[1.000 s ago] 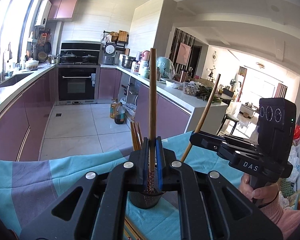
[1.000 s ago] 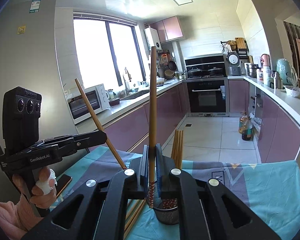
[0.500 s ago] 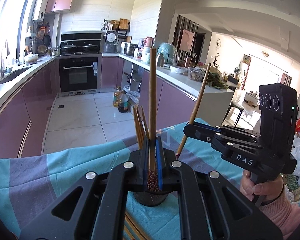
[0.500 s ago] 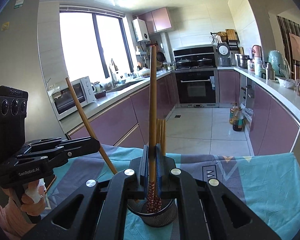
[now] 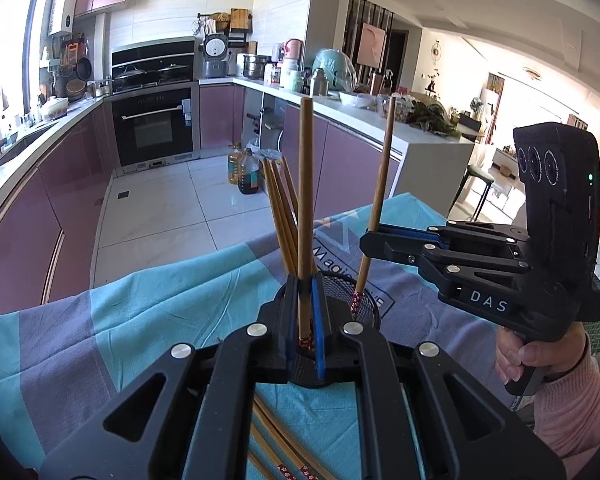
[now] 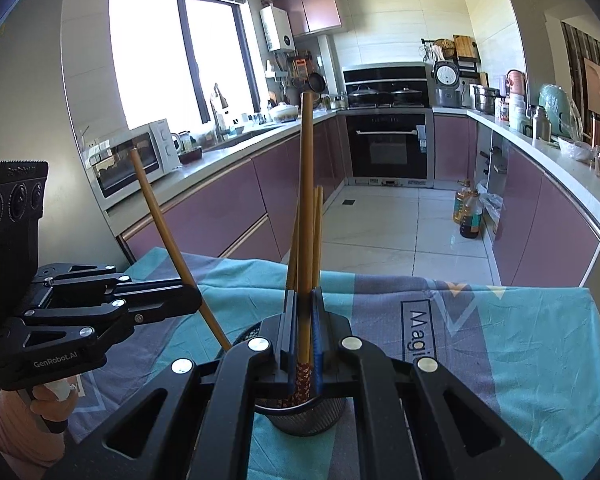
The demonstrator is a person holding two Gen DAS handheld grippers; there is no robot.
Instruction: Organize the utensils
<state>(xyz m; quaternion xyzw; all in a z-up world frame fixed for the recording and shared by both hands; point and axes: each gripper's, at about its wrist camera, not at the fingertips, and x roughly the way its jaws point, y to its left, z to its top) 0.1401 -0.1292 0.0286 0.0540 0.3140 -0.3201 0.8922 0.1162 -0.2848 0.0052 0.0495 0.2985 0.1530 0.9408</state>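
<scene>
The cloth [image 5: 148, 320] under both tools is turquoise with grey-purple blocks and a dark-framed panel of lettering. Each black gripper [image 5: 305, 322] [image 6: 303, 344], with blue pads (silver screw heads on the links), pinches a tan chopstick [image 5: 305, 208] [image 6: 306, 216] whose low end bears a red band with pale flowers, over a black mesh cup [image 6: 312, 416]. Beyond the tools stand glossy mauve cabinets [image 6: 220, 220], a black oven [image 6: 386, 146] and pale floor tiles [image 6: 380, 224]; beside the left tool a pink sleeve [image 5: 572, 408] shows.
</scene>
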